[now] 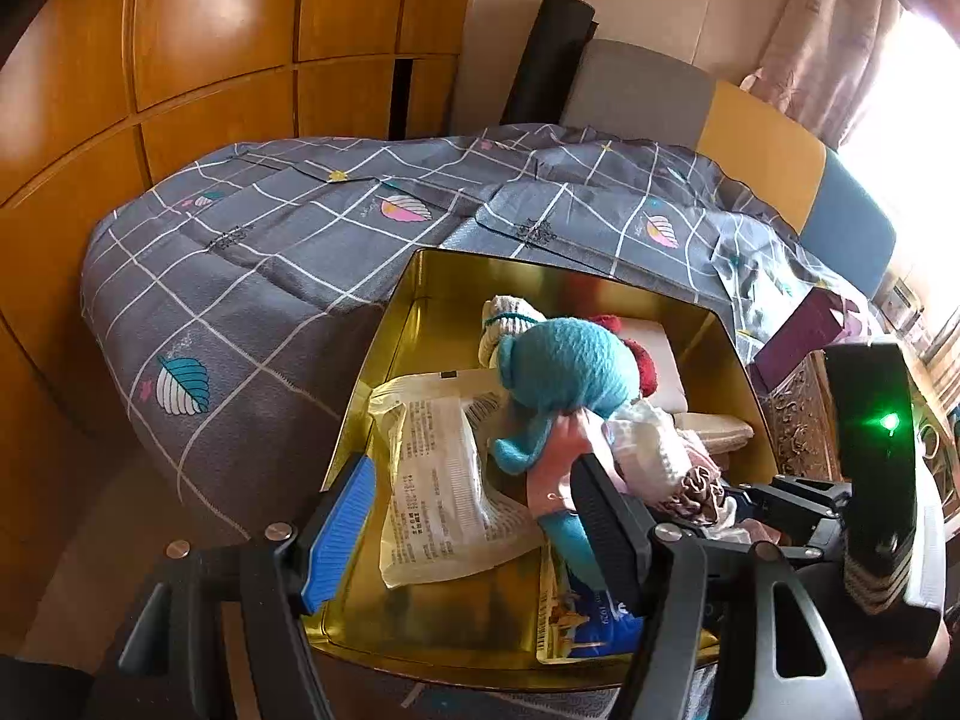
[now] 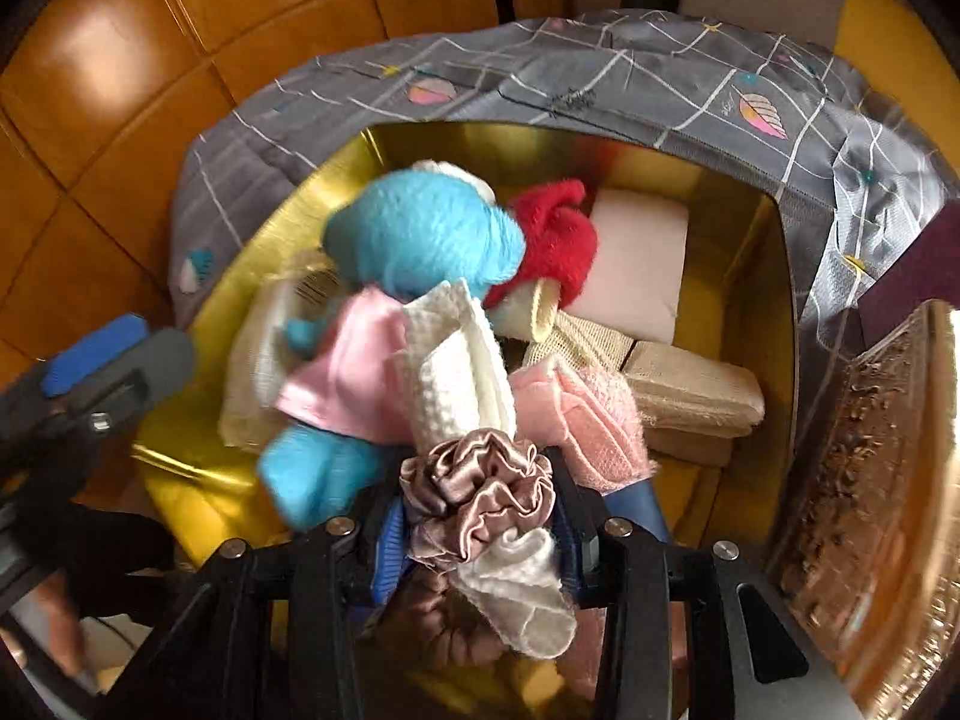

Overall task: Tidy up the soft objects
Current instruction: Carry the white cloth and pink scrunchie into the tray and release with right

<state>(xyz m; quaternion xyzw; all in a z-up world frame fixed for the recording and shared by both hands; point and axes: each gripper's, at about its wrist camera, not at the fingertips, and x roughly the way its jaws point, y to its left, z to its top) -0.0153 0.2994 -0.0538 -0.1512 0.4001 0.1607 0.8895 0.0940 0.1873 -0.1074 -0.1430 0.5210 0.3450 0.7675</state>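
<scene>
My right gripper (image 2: 480, 534) is buried under the satin scrunchie (image 2: 480, 489) and white cloth (image 2: 462, 360), so I can't see its pads. The blue plush toy (image 2: 420, 234) is smeared with motion blur. The print on that plastic packet (image 1: 438, 468) is too small to read. The gold tin's (image 1: 468, 618) near rim hides behind my left gripper (image 1: 468, 534).

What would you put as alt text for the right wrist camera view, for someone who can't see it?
The right tongs grip a bunched satin scrunchie and a white waffle cloth above a gold box that holds a blue plush toy, a red plush and folded cloths. The left tongs hover at the left edge.
</scene>
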